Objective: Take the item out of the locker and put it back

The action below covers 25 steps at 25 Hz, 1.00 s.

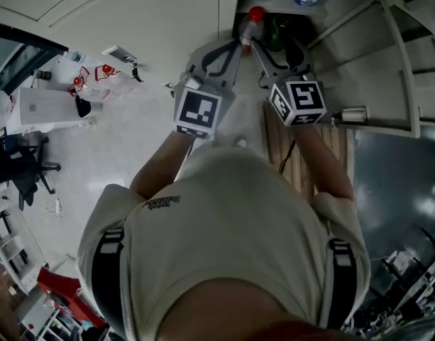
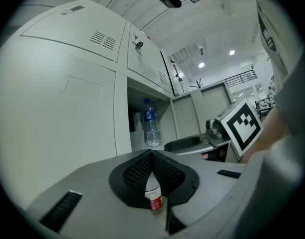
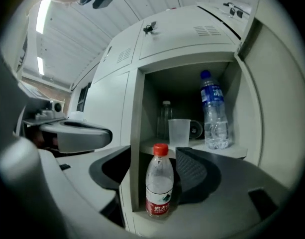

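A small clear bottle (image 3: 159, 185) with a red cap and red label stands upright on the lower ledge of the open locker (image 3: 135, 108). My right gripper (image 3: 153, 158) is open, its jaws on either side of the bottle and not touching it. In the head view the bottle (image 1: 254, 21) shows just beyond both grippers. My left gripper (image 2: 152, 156) is shut and holds nothing; the bottle (image 2: 153, 197) shows through the slit below its tips. It hangs left of the bottle, beside the right gripper (image 1: 274, 45).
On the shelf above stand a blue-capped water bottle (image 3: 214, 113), a clear plastic cup (image 3: 178, 132) and another clear bottle (image 3: 165, 116) behind it. The locker door (image 3: 279, 108) hangs open on the right. Closed locker doors (image 2: 57, 93) fill the left.
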Each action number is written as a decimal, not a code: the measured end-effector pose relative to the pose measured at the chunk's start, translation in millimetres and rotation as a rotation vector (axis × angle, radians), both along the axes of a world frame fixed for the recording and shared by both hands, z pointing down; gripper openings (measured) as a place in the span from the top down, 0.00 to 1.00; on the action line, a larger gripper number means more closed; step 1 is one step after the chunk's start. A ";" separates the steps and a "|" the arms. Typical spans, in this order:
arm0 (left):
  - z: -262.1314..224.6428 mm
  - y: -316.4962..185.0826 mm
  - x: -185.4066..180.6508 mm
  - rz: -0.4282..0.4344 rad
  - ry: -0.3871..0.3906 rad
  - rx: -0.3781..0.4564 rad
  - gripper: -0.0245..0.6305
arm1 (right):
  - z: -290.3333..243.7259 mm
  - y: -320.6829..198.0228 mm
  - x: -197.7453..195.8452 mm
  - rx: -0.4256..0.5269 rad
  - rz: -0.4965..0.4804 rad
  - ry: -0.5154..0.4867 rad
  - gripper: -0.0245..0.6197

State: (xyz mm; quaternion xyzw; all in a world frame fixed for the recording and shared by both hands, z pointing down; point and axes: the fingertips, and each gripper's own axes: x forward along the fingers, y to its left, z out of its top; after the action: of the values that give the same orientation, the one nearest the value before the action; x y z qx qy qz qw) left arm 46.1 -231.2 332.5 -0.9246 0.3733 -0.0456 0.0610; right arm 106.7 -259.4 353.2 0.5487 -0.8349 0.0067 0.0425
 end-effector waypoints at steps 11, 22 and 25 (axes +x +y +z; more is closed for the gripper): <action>54.5 -19.1 -2.0 -0.039 -0.019 -0.063 0.94 | 65.1 -49.5 -8.6 -0.105 0.037 0.025 0.43; 78.2 -30.3 -4.9 -0.042 -0.017 -0.076 0.94 | 120.3 -72.5 -13.1 -0.182 0.068 0.040 0.43; 81.0 -31.9 -5.6 -0.046 -0.024 -0.082 0.94 | 128.2 -75.2 -14.2 -0.191 0.074 0.043 0.44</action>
State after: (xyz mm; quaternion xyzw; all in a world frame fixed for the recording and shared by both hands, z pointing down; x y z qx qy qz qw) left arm 40.5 -263.1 413.4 -0.9169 0.3914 -0.0732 0.0263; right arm 92.5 -334.6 481.4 0.5727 -0.8085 0.0758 0.1121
